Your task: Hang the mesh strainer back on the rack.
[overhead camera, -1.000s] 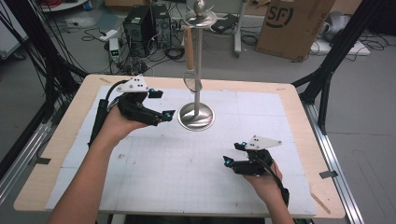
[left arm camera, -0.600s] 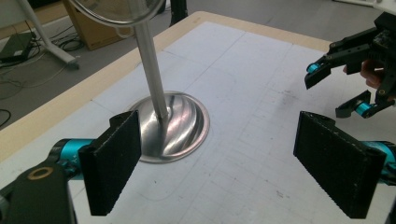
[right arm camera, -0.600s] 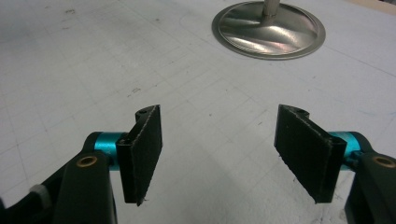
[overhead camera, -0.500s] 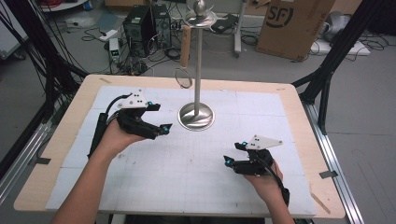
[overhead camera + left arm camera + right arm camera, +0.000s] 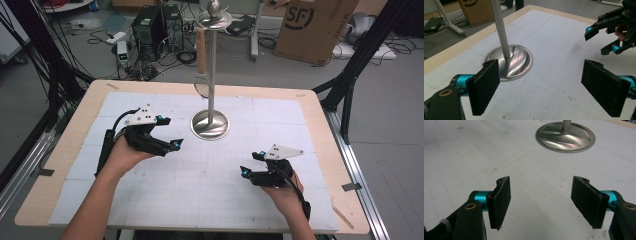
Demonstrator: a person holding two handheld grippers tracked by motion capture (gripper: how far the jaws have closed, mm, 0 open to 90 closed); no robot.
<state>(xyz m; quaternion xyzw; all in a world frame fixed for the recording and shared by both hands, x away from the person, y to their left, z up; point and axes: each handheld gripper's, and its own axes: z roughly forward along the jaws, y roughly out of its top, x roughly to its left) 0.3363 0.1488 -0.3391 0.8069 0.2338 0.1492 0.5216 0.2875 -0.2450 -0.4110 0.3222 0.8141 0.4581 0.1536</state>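
A metal stand [image 5: 210, 125] with a round base and a tall pole rises at the table's far middle. From its top hangs a wooden-handled utensil [image 5: 201, 52] ending in a round loop. My left gripper [image 5: 168, 133] hovers open just left of the base, with nothing between its pads. In the left gripper view the base [image 5: 509, 62] lies ahead on the left, between and beyond the open gripper [image 5: 544, 87]. My right gripper [image 5: 251, 163] is open and empty at the near right, low over the mat. In its own view the gripper [image 5: 541, 202] faces the base [image 5: 565, 137].
A white gridded mat [image 5: 210, 190] covers the wooden table [image 5: 320, 130]. Beyond the far edge are a cardboard box [image 5: 312, 25], computer gear and cables [image 5: 150, 30] on the floor. Black frame legs [image 5: 350, 85] flank the table. The right gripper [image 5: 610, 37] appears in the left gripper view.
My left gripper has drawn back from the stand's base toward the near side, staying open. The right gripper has not moved.
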